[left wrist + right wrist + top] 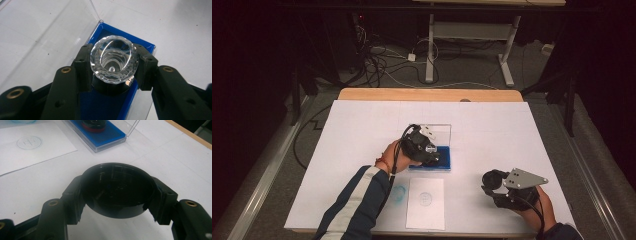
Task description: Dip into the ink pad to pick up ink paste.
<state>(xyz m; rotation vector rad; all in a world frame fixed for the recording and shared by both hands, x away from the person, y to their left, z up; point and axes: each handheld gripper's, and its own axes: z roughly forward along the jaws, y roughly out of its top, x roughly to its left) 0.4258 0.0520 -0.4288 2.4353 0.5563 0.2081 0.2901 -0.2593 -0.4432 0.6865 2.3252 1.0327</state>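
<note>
Nearest the person, at the right front of the white-covered table (492, 120), the right hand-held gripper (495, 183) is clamped on a round black cap (117, 191). In the right gripper view the two black jaws press on opposite sides of the cap, whose hollow, glossy inside faces the camera, and it hangs just above the table surface. A grey three-cornered plate sits on top of this gripper in the high view.

Just left of it, at the table's front edge, lies a sheet of paper (426, 205) bearing a faint round blue imprint (426, 198). A second blue ring mark (399, 193) shows on the table cover just beside the sheet's left edge.

Farther in, near the middle of the table, the left hand-held gripper (430, 156) is closed on a stamp with a faceted clear crystal top (114, 60) and a black body below. In the left gripper view the jaws grip the crystal top from both sides. The stamp stands over the blue ink pad (105, 107), which sits in a clear plastic case (443, 131) with its transparent lid raised behind it. From these views it cannot be told whether the stamp's face touches the pad.

Beyond the table, cables and the legs of another table lie on the floor.
</note>
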